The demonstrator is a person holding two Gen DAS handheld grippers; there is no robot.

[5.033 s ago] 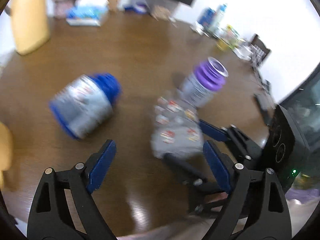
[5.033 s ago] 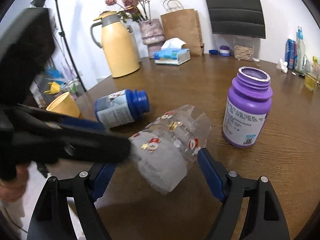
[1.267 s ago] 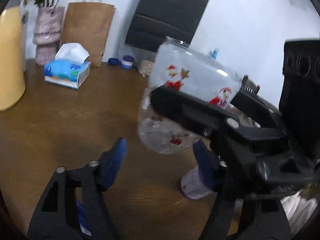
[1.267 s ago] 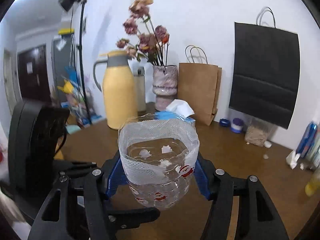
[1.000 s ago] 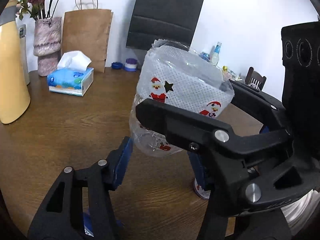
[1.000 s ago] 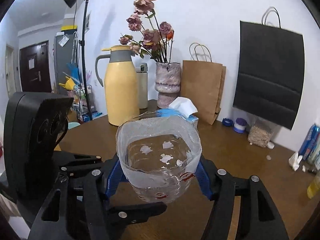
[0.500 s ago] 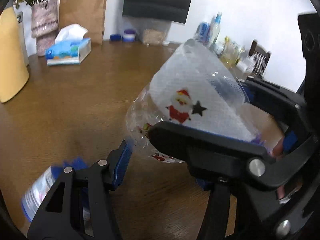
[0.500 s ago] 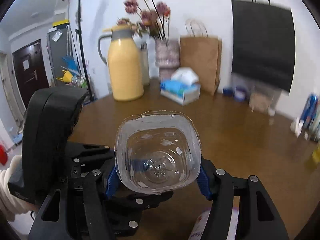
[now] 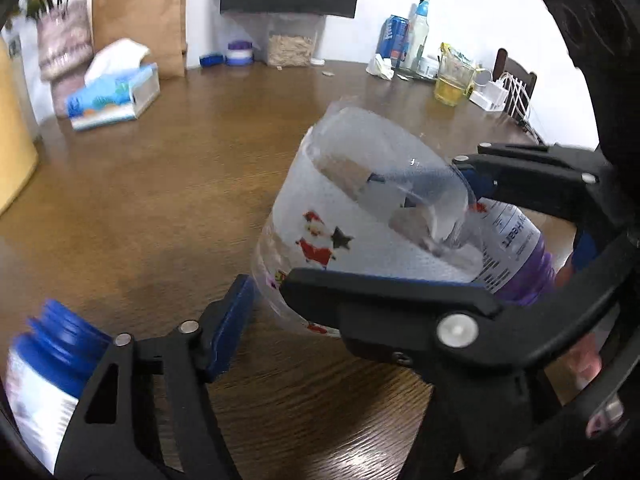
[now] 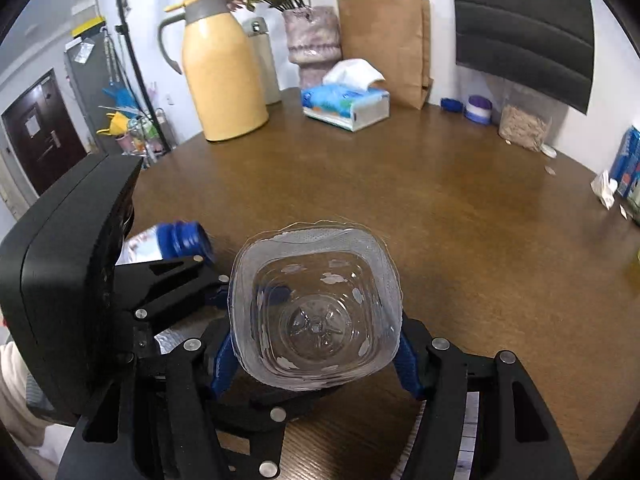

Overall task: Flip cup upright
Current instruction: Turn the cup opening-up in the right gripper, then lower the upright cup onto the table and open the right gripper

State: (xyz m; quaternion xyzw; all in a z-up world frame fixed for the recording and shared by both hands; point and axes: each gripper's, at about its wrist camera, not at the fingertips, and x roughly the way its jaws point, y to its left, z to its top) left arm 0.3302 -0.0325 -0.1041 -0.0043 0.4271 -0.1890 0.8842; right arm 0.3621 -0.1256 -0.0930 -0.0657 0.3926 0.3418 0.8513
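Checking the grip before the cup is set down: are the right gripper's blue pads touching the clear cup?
Touching. In the right wrist view both fingers press the clear cup.

1 cup [image 10: 316, 312], perhaps 2 pill bottles [image 9: 516, 252], 2 paper bags [image 10: 384, 40].

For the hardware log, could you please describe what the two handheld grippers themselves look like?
Both look alike. The right gripper has matte black plastic arms with triangular cut-outs and silver rivets, and its jaws carry blue pads. The left gripper shows the same black frame, rivets and blue pad. A boxy black housing sits on the left one. No cables show.
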